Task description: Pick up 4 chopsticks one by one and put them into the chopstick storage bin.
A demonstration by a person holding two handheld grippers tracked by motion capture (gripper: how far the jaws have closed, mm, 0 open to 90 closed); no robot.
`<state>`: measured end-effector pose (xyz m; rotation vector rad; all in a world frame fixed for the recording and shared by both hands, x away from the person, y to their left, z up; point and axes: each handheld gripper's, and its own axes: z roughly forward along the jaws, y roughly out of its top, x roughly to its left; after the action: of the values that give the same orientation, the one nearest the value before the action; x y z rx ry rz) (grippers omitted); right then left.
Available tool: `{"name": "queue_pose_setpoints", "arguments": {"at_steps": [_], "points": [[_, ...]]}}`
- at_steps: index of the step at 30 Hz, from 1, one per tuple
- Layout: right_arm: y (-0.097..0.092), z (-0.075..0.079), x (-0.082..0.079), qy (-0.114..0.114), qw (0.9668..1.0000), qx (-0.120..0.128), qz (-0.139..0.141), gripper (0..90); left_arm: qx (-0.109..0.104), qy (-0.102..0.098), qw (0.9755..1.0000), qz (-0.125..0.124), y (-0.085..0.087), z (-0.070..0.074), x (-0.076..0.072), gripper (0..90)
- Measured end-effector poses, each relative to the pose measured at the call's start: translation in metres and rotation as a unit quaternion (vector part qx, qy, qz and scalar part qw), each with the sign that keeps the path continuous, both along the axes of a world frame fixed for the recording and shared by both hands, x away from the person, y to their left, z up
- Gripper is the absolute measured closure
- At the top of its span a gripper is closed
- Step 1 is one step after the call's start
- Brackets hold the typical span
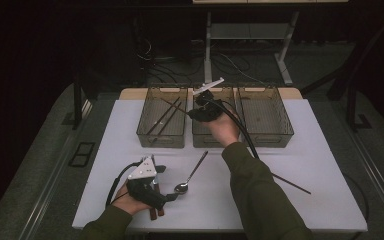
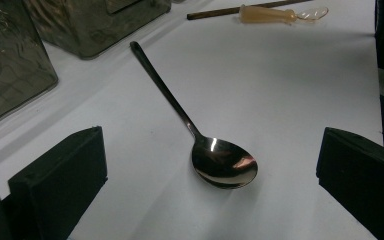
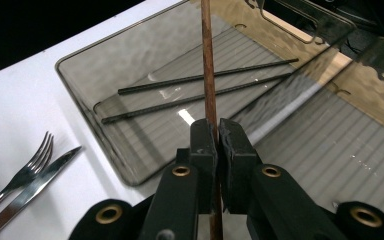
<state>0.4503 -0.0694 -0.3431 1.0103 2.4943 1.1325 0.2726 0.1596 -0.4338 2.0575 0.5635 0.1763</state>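
My right gripper [image 3: 217, 132] is shut on a brown chopstick [image 3: 207, 60], which runs out past its tips over the left smoky plastic bin [image 3: 85, 100]. Two dark chopsticks [image 3: 200, 85] lie on that bin's floor. In the high view the right gripper [image 1: 196, 111] hovers at the back, between the left bin [image 1: 162, 140] and the middle bin [image 1: 205, 141]. A metal spoon [image 2: 220, 162] lies on the white table between the wide-apart jaws of my open left gripper [image 2: 212, 150]. In the high view the left gripper [image 1: 162, 200] rests front left, beside the spoon [image 1: 190, 175].
A third bin [image 1: 265, 137] stands at the back right. A loose brown chopstick [image 1: 292, 184] lies front right on the table. An amber plastic spoon [image 2: 280, 13] lies beyond the metal spoon. A fork [image 3: 30, 162] and a knife [image 3: 35, 187] lie on the table beside the left bin.
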Motion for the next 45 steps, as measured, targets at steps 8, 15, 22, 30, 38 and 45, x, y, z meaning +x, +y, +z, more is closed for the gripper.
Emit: {"name": "queue_pose_setpoints", "arguments": {"at_steps": [8,15,22,30,38,45], "points": [[0.030,-0.006,0.018,0.012,0.9998,-0.015,-0.005,85.8,-0.002,0.001,1.0000,-0.002,-0.001,0.000,-0.001,0.0],[0.051,-0.014,0.035,0.019,0.9993,-0.028,-0.015,85.8,-0.001,0.000,1.0000,-0.007,-0.001,0.000,0.000,0.0],[0.063,-0.022,0.049,0.033,0.9984,-0.035,-0.031,85.7,-0.005,0.000,1.0000,-0.008,-0.002,0.000,-0.001,0.0],[0.082,-0.021,0.057,0.038,0.9977,-0.049,-0.029,85.1,-0.004,-0.002,0.9999,-0.012,-0.002,0.001,-0.001,0.0],[0.085,-0.021,0.055,0.032,0.9979,-0.051,-0.027,73.5,-0.004,-0.003,0.9999,-0.014,-0.002,0.001,-0.002,0.0],[0.075,-0.017,0.051,0.034,0.9989,-0.025,-0.019,63.0,-0.003,-0.004,0.9999,-0.014,-0.002,0.001,-0.002,0.0]]}}
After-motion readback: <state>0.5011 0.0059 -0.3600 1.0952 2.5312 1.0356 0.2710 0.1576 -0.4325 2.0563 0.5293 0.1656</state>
